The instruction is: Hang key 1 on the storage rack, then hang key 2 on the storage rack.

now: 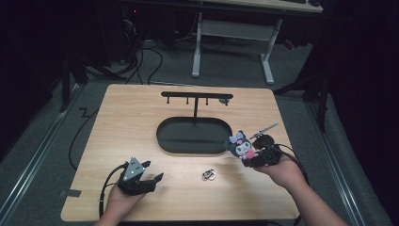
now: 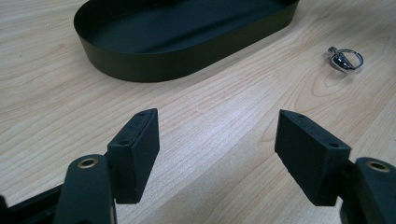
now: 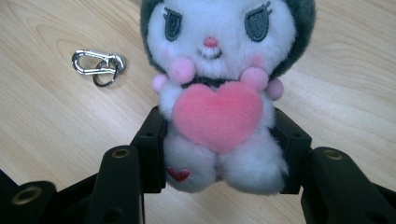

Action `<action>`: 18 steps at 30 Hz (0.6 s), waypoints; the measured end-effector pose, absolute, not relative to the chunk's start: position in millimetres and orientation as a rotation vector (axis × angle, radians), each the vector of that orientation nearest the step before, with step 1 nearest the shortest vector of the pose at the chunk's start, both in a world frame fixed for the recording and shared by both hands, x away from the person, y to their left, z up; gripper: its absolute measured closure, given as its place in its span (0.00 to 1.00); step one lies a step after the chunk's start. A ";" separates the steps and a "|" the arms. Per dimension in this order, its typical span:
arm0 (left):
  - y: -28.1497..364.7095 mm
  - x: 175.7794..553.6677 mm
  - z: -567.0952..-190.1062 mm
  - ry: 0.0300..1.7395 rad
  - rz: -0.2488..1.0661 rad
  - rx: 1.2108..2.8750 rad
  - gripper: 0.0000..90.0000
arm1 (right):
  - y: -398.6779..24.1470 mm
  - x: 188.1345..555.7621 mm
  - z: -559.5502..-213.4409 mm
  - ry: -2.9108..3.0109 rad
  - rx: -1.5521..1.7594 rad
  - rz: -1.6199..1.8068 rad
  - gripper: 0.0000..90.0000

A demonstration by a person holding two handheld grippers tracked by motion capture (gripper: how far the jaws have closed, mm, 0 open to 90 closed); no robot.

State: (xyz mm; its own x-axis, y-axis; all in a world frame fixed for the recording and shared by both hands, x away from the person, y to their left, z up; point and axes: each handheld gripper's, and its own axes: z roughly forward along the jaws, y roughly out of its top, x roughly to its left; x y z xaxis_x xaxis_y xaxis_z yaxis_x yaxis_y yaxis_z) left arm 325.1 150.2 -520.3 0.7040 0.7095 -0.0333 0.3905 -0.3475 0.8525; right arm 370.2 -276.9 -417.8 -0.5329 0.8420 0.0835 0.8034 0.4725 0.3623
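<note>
- The right tongs (image 3: pixel 219 140) pinch a plush toy (image 3: pixel 222 93) by its lower body, one pad pressed into each side.
- In the high view the plush toy (image 1: pixel 241 145) is just beside the right end of the oval black tray (image 1: pixel 164 136), which serves as the landmark here.
- The right gripper view adds the toy's pink heart, grey stitched eyes and a small red heart on one foot.
- A silver carabiner clip (image 1: pixel 209 175) lies on the wooden surface (image 1: pixel 131 113) near the tray's front edge, between the two hands.
- The left tongs (image 2: pixel 217 154) are spread wide with nothing between them, in front of the tray and to its left.
- The high view alone takes in the hook stand (image 1: pixel 196 98) rising from the tray.
</note>
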 end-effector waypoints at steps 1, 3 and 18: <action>150.2 325.2 -520.2 0.845 0.430 1.974 0.35 | -277.0 371.2 -416.6 2.600 1.454 0.561 0.55; 149.5 325.2 -519.6 0.840 0.433 1.977 0.35 | -277.5 373.0 -411.4 2.602 1.454 0.563 0.55; 150.6 321.8 -518.7 0.827 0.440 1.973 0.35 | -269.9 386.4 -387.4 2.604 1.441 0.606 0.55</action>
